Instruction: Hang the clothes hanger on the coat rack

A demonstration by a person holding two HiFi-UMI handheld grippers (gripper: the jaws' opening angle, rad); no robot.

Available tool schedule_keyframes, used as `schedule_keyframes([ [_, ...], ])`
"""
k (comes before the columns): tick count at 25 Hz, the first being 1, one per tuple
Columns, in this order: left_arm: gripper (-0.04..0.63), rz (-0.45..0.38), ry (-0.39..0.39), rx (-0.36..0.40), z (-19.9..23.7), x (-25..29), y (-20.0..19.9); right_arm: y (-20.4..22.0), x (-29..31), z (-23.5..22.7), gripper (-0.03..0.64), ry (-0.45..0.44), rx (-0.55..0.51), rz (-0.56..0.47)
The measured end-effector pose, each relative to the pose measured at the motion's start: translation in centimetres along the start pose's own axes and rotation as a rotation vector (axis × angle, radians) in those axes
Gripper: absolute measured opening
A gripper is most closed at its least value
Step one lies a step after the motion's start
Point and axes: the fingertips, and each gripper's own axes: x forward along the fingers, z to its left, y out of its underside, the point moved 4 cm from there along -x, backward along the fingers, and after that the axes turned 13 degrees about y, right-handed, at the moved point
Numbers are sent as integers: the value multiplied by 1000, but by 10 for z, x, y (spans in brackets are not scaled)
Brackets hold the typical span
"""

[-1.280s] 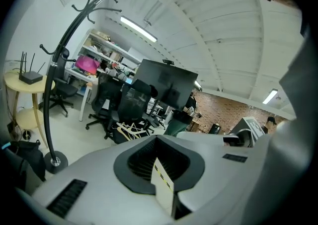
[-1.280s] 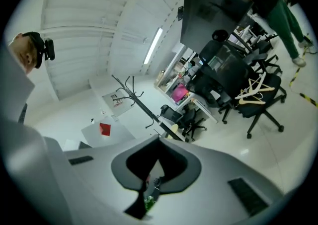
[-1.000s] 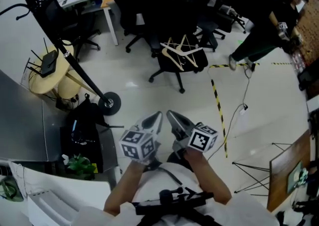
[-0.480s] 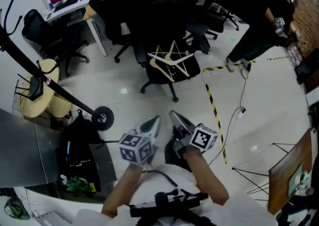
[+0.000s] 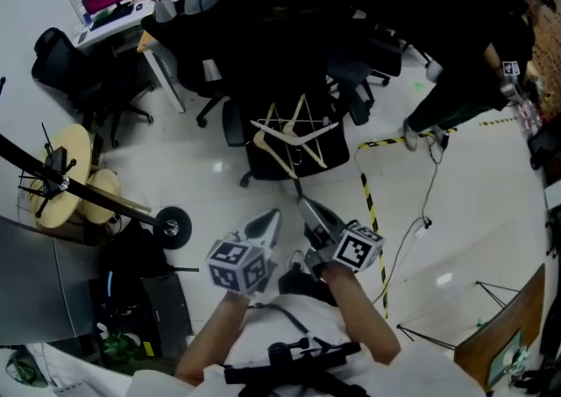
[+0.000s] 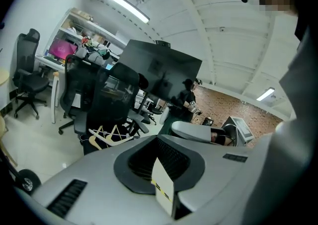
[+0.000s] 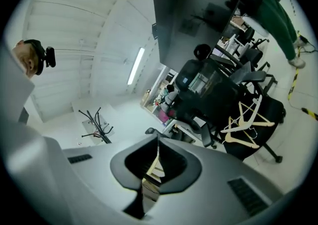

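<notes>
Several pale wooden clothes hangers (image 5: pixel 289 134) lie in a heap on the seat of a black office chair (image 5: pixel 263 159); they also show in the left gripper view (image 6: pixel 106 136) and the right gripper view (image 7: pixel 247 124). Both grippers are held side by side, short of the chair and pointing at it. The left gripper (image 5: pixel 266 223) (image 6: pixel 158 142) has its jaws together and empty. The right gripper (image 5: pixel 309 214) (image 7: pixel 158 143) is opening, a thin gap showing, with nothing in it. The black coat rack (image 5: pixel 83 192) leans at the left on its round base (image 5: pixel 173 230); its hooked top (image 7: pixel 97 122) shows too.
More black office chairs (image 5: pixel 83 80) and desks (image 5: pixel 145 27) crowd behind the hanger chair. A round yellow stool (image 5: pixel 61 176) stands by the rack. Yellow-black floor tape (image 5: pixel 372 211) and a cable (image 5: pixel 416 220) run at the right, where a person in green (image 5: pixel 456 97) stands.
Both grippers have moved forward together toward the chair with the hangers, which now lies closer. The coat rack has slid off to the left of the view.
</notes>
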Motion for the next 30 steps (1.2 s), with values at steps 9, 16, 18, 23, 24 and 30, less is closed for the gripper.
schedule_keyframes([
  [9, -9, 1, -69, -39, 24, 75, -16, -52, 23, -67, 187, 36, -25, 71],
  [16, -9, 26, -114, -82, 49, 101, -16, -65, 48, -108, 217, 96, -131, 138],
  [18, -9, 33, -119, -89, 58, 107, -15, -66, 59, -120, 219, 110, -155, 166],
  [23, -9, 34, -131, -121, 85, 122, -19, -70, 88, -148, 225, 152, -207, 209],
  [24, -9, 34, -133, -124, 92, 127, -22, -72, 95, -153, 225, 161, -222, 214],
  [30, -9, 62, -138, -122, 140, 162, -43, -88, 141, -194, 232, 232, -335, 274],
])
